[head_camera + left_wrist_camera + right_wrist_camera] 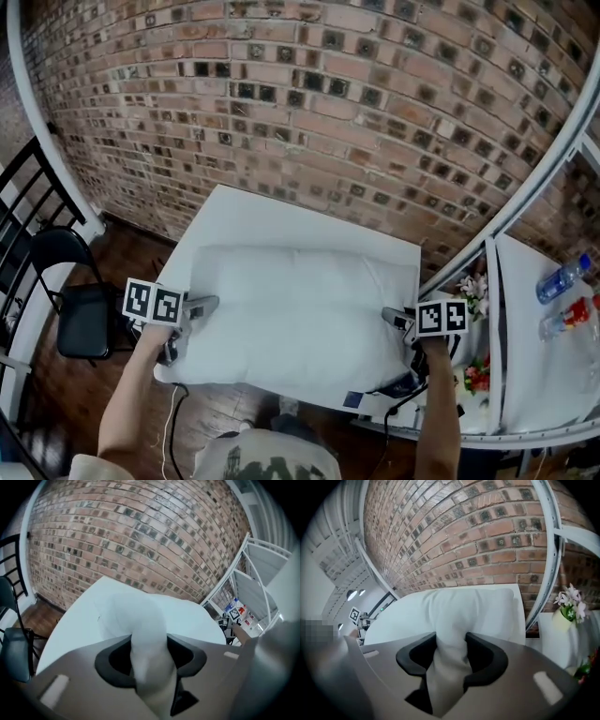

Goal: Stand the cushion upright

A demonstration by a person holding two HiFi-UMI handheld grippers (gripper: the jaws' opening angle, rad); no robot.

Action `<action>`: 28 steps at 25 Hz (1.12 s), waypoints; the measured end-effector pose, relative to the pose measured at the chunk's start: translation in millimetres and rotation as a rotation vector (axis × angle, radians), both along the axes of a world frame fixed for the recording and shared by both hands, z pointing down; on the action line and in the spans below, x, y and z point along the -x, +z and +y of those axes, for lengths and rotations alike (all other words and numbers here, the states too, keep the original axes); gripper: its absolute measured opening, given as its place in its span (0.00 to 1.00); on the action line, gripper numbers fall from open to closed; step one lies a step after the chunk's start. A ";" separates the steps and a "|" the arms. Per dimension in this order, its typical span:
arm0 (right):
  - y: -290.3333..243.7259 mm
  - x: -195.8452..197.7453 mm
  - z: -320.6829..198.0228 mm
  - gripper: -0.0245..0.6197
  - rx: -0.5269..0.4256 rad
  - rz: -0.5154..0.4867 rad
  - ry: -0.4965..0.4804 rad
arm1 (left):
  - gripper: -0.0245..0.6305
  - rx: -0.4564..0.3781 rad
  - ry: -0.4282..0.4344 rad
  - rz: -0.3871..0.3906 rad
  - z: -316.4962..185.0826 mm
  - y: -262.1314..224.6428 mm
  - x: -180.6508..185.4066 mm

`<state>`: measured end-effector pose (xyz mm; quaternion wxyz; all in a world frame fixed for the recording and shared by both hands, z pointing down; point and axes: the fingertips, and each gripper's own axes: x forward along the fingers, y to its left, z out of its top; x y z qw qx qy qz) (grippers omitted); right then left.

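Brick wall (300, 94) behind, running the full width. White table (253, 211) set against it; a bare strip of tabletop lies between wall and cushion.

Cushion (300, 309): white, lying flat, long side across the table. It covers most of the near half, and its near edge sits at the table's near edge.

Left gripper (202, 305) is at the cushion's left end. Its jaws are partly closed and clamped on a bunched fold of the fabric, which fills the gap between the dark pads (115, 660).

Right gripper (394, 319) is at the cushion's right end in the same grip, pads (485, 660) pressing a pinched ridge of cloth from both sides.

Left side: black chair (80, 309) on wood floor, well apart from the table edge, with open room there.

Right side is tighter. A white curved rail (525, 197) runs just beside the table's right edge. Flowers (476, 286) stand near the right gripper, and bottles (562, 278) lie on a second white surface beyond the rail.
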<state>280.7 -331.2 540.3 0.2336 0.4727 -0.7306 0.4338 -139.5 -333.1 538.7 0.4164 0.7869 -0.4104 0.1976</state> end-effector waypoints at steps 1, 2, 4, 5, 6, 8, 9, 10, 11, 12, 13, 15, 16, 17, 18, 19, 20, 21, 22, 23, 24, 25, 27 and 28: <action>-2.2 1.0 0.4 0.30 -0.009 0.011 0.000 | 0.31 -0.021 0.001 -0.006 -1.1 -4.0 -1.3; -4.4 1.9 1.2 0.27 -0.019 0.021 0.002 | 0.28 -0.042 -0.001 -0.015 -2.1 -7.8 -1.9; -9.5 3.6 3.9 0.22 -0.039 0.046 0.004 | 0.24 -0.091 -0.007 -0.034 -3.9 -17.2 -2.7; -12.8 4.1 5.7 0.19 -0.048 0.058 0.005 | 0.21 -0.120 -0.011 -0.036 -5.0 -23.7 -3.3; -16.5 4.0 7.6 0.16 -0.056 0.069 0.007 | 0.19 -0.150 -0.015 -0.033 -6.6 -31.2 -3.7; -24.3 2.8 11.2 0.13 -0.078 0.087 0.021 | 0.17 -0.210 -0.020 -0.034 -11.0 -46.2 -3.4; -27.9 1.9 13.3 0.12 -0.093 0.097 0.031 | 0.17 -0.237 -0.018 -0.042 -12.8 -52.3 -3.0; -30.8 1.0 15.7 0.11 -0.108 0.110 0.042 | 0.17 -0.256 -0.014 -0.050 -13.5 -56.7 -3.4; -33.2 0.3 18.4 0.10 -0.123 0.127 0.054 | 0.17 -0.269 -0.008 -0.055 -13.2 -59.5 -4.4; -35.5 -0.2 21.0 0.10 -0.139 0.147 0.066 | 0.16 -0.282 -0.004 -0.062 -12.9 -62.1 -5.3; -38.1 -0.2 23.4 0.10 -0.156 0.166 0.080 | 0.16 -0.299 -0.001 -0.072 -13.4 -65.6 -5.6; -44.5 0.7 28.9 0.09 -0.189 0.195 0.113 | 0.15 -0.342 0.004 -0.092 -15.3 -73.9 -5.5; -48.2 1.4 32.0 0.09 -0.207 0.203 0.132 | 0.15 -0.365 0.007 -0.099 -15.9 -78.5 -5.1; -52.2 2.4 35.0 0.08 -0.226 0.206 0.151 | 0.15 -0.388 0.010 -0.104 -16.2 -83.7 -4.3; -56.8 3.2 37.7 0.08 -0.247 0.207 0.172 | 0.14 -0.412 0.012 -0.107 -16.3 -89.5 -3.4; -62.0 3.8 40.0 0.08 -0.271 0.210 0.195 | 0.15 -0.436 0.015 -0.108 -16.6 -95.5 -2.7; -67.6 4.0 41.9 0.08 -0.296 0.214 0.218 | 0.15 -0.460 0.017 -0.108 -17.0 -101.3 -2.3; -73.4 4.3 43.3 0.09 -0.321 0.220 0.242 | 0.15 -0.482 0.019 -0.109 -17.8 -106.8 -1.7; -79.3 4.9 44.4 0.09 -0.346 0.230 0.265 | 0.15 -0.503 0.018 -0.111 -18.7 -111.7 -0.9; -85.2 5.5 45.4 0.09 -0.369 0.242 0.286 | 0.15 -0.523 0.016 -0.112 -19.8 -116.0 -0.1; -91.1 6.0 46.2 0.09 -0.392 0.258 0.304 | 0.15 -0.542 0.011 -0.113 -21.1 -119.8 0.5; -96.9 6.4 46.7 0.08 -0.415 0.276 0.320 | 0.15 -0.560 0.002 -0.109 -22.5 -123.3 0.9; -108.5 7.5 46.0 0.09 -0.462 0.307 0.349 | 0.15 -0.595 -0.023 -0.098 -25.1 -128.8 1.5; -114.0 8.2 44.4 0.09 -0.486 0.320 0.361 | 0.15 -0.612 -0.036 -0.093 -26.9 -130.6 1.5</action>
